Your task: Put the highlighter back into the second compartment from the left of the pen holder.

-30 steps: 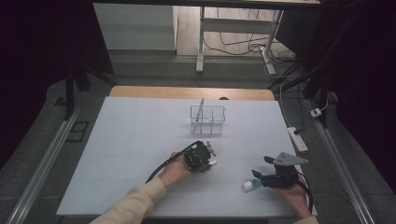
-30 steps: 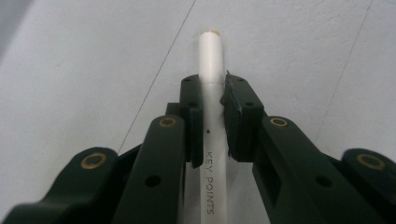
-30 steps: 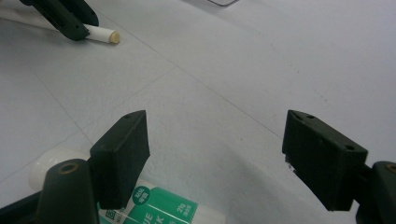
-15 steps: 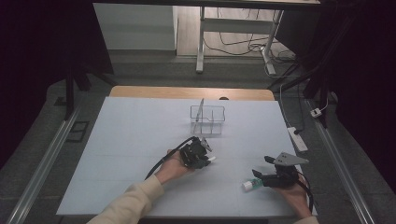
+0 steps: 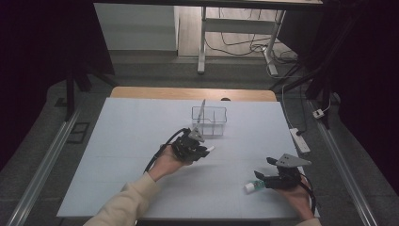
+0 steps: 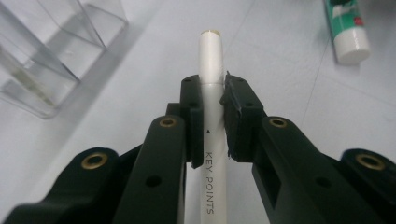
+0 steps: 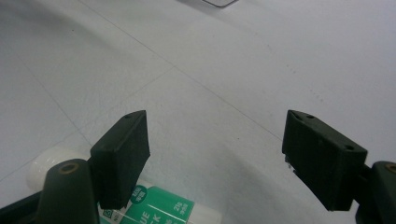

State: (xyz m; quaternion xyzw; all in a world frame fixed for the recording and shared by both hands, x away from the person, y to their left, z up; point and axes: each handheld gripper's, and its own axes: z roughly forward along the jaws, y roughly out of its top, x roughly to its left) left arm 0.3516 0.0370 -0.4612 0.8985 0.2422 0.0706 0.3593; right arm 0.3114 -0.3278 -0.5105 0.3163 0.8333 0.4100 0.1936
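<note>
A white pen printed "KEY POINTS" runs up between the jaws of my left gripper, which is shut on it. In the high view the left gripper sits mid-table just in front of a clear plastic organizer, with the pen's tip poking out to the right. A green-and-white glue stick lies on the table at front right. My right gripper is open, right next to that glue stick, which lies below its left jaw, not between the jaws.
The organizer's compartments stand close on the left in the left gripper view. The white table spreads wide to the left. A power strip lies by the right edge. Desk legs and cables are beyond the far edge.
My left gripper with the pen has shifted slightly left and away from the person, closer to the organizer. The right gripper and glue stick have stayed about where they were.
</note>
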